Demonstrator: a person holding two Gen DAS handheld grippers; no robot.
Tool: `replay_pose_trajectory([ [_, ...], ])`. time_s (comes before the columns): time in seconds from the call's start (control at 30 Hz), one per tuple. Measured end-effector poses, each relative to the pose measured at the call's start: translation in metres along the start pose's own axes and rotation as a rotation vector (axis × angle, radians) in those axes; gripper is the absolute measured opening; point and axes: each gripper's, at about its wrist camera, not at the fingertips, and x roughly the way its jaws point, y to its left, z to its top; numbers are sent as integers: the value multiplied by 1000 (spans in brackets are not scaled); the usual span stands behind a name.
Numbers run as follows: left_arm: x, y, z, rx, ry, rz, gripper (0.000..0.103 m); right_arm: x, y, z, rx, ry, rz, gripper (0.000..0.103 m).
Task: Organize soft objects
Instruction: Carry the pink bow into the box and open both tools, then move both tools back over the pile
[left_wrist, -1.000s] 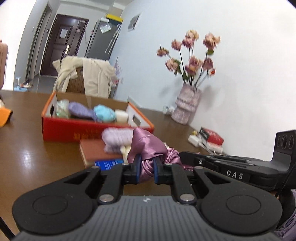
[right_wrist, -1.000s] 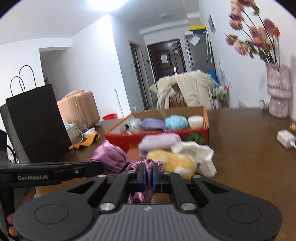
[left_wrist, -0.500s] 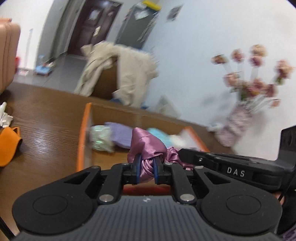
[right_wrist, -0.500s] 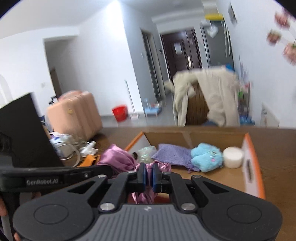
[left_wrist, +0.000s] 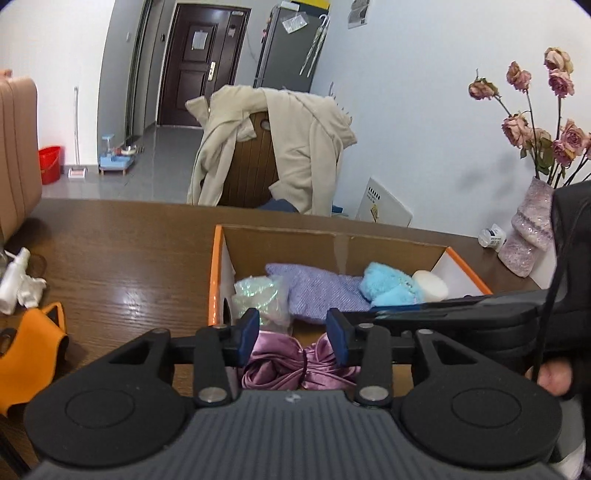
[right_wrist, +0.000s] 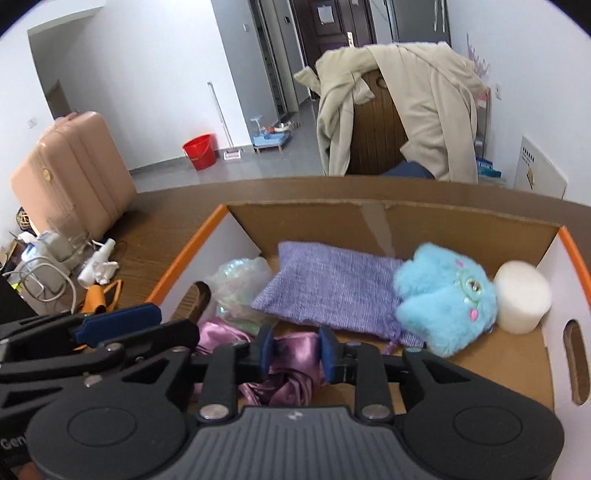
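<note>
A pink satin cloth (left_wrist: 295, 369) lies bunched on the floor of the orange-rimmed cardboard box (left_wrist: 216, 273), at its near end. My left gripper (left_wrist: 294, 336) hangs just above it. Its jaws are opening and the blue pads stand clear of the cloth on both sides. In the right wrist view the same satin cloth (right_wrist: 295, 356) sits between the pads of my right gripper (right_wrist: 296, 352). Those jaws are opening too, and the fabric is slack. Farther in the box (right_wrist: 184, 258) lie a purple knit pouch (right_wrist: 332, 291), a blue plush toy (right_wrist: 443, 299), a white foam cylinder (right_wrist: 522, 295) and an iridescent bag (right_wrist: 240, 284).
A chair draped with a beige coat (left_wrist: 273, 147) stands behind the table. A vase of dried roses (left_wrist: 528, 236) is at the right wall. An orange item (left_wrist: 29, 350), a white spray bottle (left_wrist: 14, 280) and a pink suitcase (right_wrist: 74, 170) are to the left.
Both grippers carried the satin cloth from the near table over into the box. Their jaws, shut on the cloth before, have parted and the cloth now rests on the box floor.
</note>
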Motion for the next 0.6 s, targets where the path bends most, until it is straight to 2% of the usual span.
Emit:
replay_pose_trajectory([
  [0.13, -30, -12, 4, 27, -39, 11, 41, -33, -5, 4, -6, -56, -3, 43],
  [0.23, -64, -25, 3, 49, -77, 18, 46, -75, -9, 4, -16, -113, 10, 49],
  [0.37, -121, -44, -8, 84, -152, 42, 60, -145, -16, -12, -55, -201, 8, 58],
  [0.47, -164, -59, -24, 96, -209, 77, 73, -196, -21, -34, -98, -265, -6, 66],
  [0.53, -188, -68, -36, 103, -241, 104, 76, -229, -26, -53, -123, -308, -28, 70],
  [0.6, -211, -77, -52, 109, -280, 128, 84, -255, -29, -69, -138, -340, -51, 71],
])
